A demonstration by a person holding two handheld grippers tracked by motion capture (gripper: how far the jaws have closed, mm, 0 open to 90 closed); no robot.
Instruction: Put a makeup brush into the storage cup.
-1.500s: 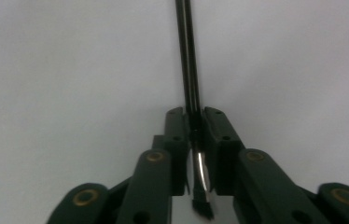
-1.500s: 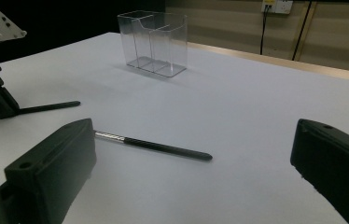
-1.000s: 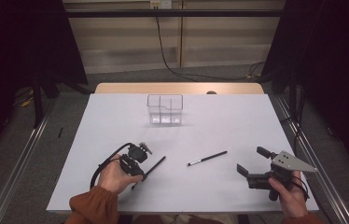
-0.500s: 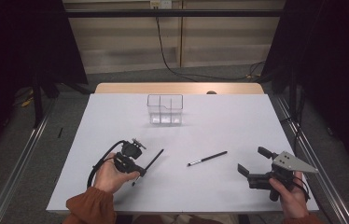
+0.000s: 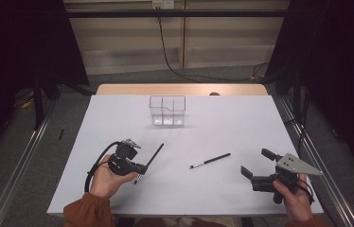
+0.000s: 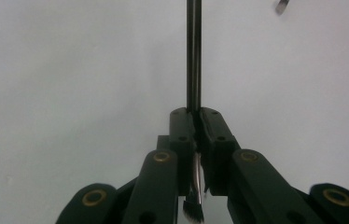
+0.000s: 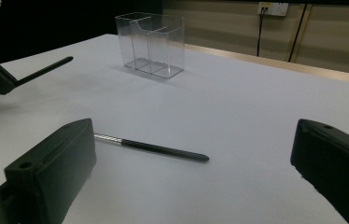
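One brush [image 5: 152, 158] was pinched in the left gripper [image 5: 139, 169] near the table's [image 5: 222, 198] front-left corner, its handle pointing toward the clear holder [image 5: 167, 111] at the back edge, while the right gripper [image 5: 252, 166] stood spread near a second brush [image 5: 210, 161].

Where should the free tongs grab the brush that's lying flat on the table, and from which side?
Probably the black handle of the lying brush, around its middle, coming straight down from above. It lies flat on the bare white table, slanted, nothing beside it, so the right tongs, open and nearby, should turn their jaws across its length.
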